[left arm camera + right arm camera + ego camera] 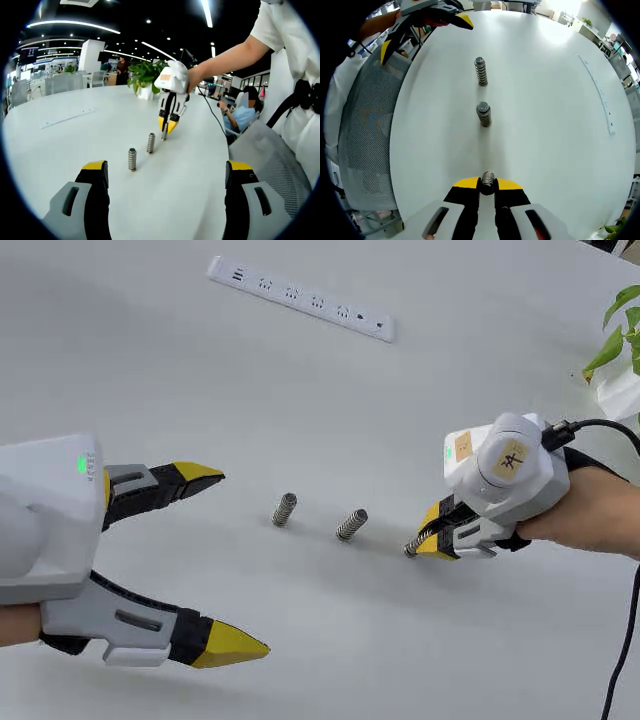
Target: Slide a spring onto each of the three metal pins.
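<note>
Two springs stand upright on the white table, one (285, 508) to the left of the other (352, 524); each shows a round metal top in the right gripper view (480, 71) (484, 114). My right gripper (428, 543) is shut on a third spring (412, 546), in line with them to the right. That spring (487, 180) sits between the yellow tips, its lower end at or near the tabletop (164, 134). My left gripper (235, 562) hovers wide open left of the row, nothing between its jaws (167, 170).
A white power strip (300, 297) lies at the far side of the table. A potted plant (620, 330) stands at the right edge, and a black cable (625, 640) trails from the right gripper. A mesh chair (365, 145) stands by the table's near side.
</note>
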Tool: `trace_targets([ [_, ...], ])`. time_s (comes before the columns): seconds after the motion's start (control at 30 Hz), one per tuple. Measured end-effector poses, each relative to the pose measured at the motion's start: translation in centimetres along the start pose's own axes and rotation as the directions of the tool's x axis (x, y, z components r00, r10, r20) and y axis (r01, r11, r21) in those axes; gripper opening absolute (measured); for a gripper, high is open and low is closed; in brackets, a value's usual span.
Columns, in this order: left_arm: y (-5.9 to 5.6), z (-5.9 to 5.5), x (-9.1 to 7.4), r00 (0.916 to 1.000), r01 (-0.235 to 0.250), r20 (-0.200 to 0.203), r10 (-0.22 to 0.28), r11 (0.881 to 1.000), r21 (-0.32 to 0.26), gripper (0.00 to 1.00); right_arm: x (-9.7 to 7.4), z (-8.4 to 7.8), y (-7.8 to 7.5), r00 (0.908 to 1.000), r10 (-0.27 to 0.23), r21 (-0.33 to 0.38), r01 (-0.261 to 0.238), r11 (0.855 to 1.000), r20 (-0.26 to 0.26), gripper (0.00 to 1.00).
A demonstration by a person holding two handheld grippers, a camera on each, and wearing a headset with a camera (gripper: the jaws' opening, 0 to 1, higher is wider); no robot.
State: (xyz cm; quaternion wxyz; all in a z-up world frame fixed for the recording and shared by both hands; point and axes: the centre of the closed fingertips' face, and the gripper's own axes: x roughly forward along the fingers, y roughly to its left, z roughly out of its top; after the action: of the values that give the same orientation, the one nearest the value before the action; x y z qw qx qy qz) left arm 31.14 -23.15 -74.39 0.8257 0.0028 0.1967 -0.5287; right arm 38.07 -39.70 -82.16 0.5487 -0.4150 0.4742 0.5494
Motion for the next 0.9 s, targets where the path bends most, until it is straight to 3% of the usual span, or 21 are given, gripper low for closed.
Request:
trace_targets([
  [0.47, -0.1, 0.1, -0.2, 1.0000, 0.000, -0.005, 0.000, 1.000, 0.008, 0.96, -0.1, 0.1, -0.1, 0.9999, -0.004, 0.007, 0.004, 1.000, 0.015, 0.12],
  [0.9, -0.4, 0.4, -0.3, 0.9998, 0.004, -0.018, -0.004, 1.000, 0.025, 0.97, -2.4, 0.5, -0.1, 0.9948, -0.053, 0.052, 0.048, 0.997, 0.088, 0.20],
])
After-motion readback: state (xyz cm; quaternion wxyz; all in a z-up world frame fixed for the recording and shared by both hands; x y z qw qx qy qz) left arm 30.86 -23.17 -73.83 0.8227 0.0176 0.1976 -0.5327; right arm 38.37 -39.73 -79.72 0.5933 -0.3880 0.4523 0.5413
